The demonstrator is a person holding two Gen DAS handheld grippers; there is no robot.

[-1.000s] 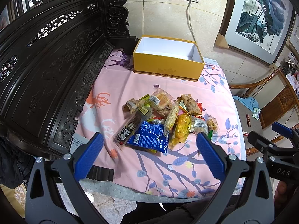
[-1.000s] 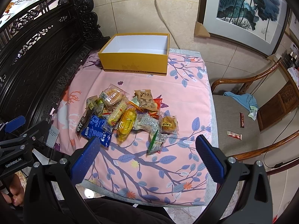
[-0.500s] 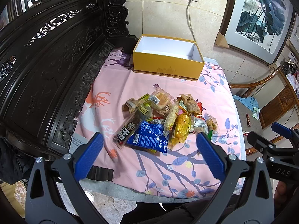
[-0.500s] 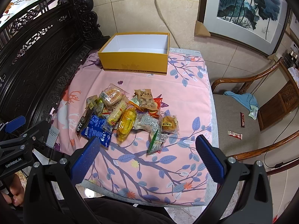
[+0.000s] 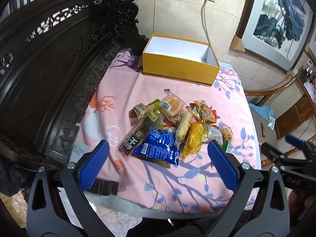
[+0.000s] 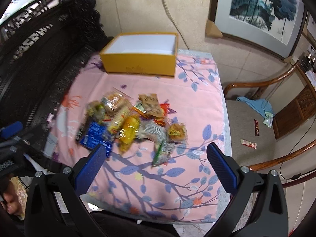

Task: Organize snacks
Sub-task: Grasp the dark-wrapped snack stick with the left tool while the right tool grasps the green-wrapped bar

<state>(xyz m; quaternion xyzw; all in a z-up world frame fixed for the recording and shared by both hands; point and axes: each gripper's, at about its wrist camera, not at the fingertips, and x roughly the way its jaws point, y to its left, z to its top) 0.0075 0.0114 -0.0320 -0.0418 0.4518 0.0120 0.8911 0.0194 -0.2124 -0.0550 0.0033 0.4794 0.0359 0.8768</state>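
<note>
both tools wide open, holding nothing: left tool [image 5: 158,154], right tool [image 6: 156,159] hang over desk's near edge. snack pile [image 5: 177,126] mid-desk on pink cloth [image 5: 126,86]; yellow box [image 5: 179,73] at back, empty, prob the target. box print and packet labels unreadable.

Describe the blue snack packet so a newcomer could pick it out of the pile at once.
Start at the open yellow box at the far end of the pink floral tablecloth; the snack pile lies nearer the camera. The blue packet sits flat at the pile's near left edge, beside a dark bar wrapper. It is the only solid blue wrapper with white print; its neighbours are yellow, brown or clear.
</note>
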